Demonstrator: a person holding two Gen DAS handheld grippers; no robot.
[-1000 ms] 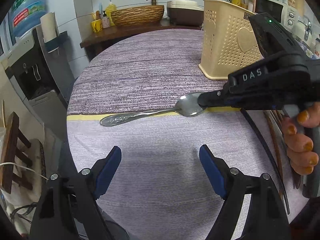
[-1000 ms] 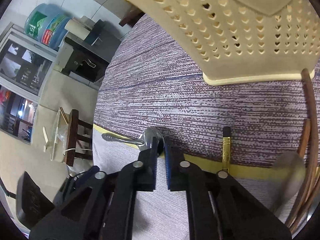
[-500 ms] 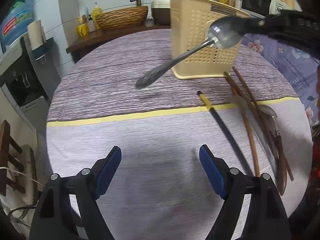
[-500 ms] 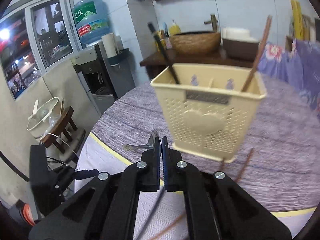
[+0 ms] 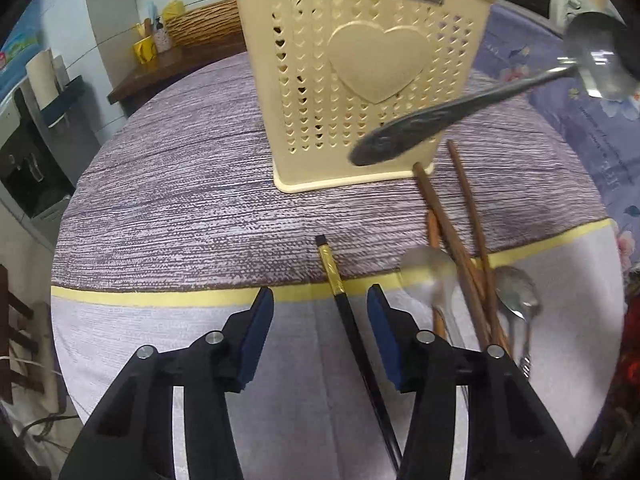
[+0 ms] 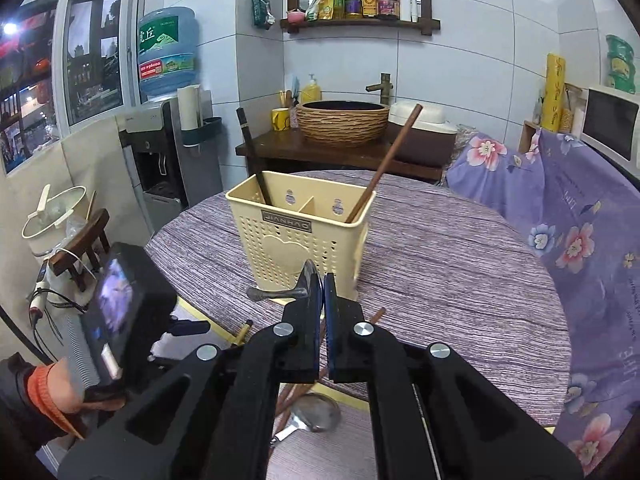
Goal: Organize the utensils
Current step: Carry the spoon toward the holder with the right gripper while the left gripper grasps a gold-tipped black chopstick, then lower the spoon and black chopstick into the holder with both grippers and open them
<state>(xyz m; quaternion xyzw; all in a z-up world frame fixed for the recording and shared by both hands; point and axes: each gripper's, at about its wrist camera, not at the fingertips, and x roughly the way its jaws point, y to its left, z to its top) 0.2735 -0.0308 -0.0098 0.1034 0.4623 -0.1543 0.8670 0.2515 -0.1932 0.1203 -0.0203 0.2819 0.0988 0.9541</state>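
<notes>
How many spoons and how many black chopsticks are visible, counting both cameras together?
Spoons: 3, one in the right gripper, two on the table.
Black chopsticks: 2, one on the table, one in the beige holder.
Total: 5.

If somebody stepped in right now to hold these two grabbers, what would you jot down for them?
Right gripper: shut on the metal spoon, held in the air in front of the cream holder.
Left gripper: open, empty, over the black chopstick on the table.
Done: one black chopstick and one brown one stand in the holder.
Left: drop in this spoon, then the brown chopsticks and two spoons lying on the table.
</notes>
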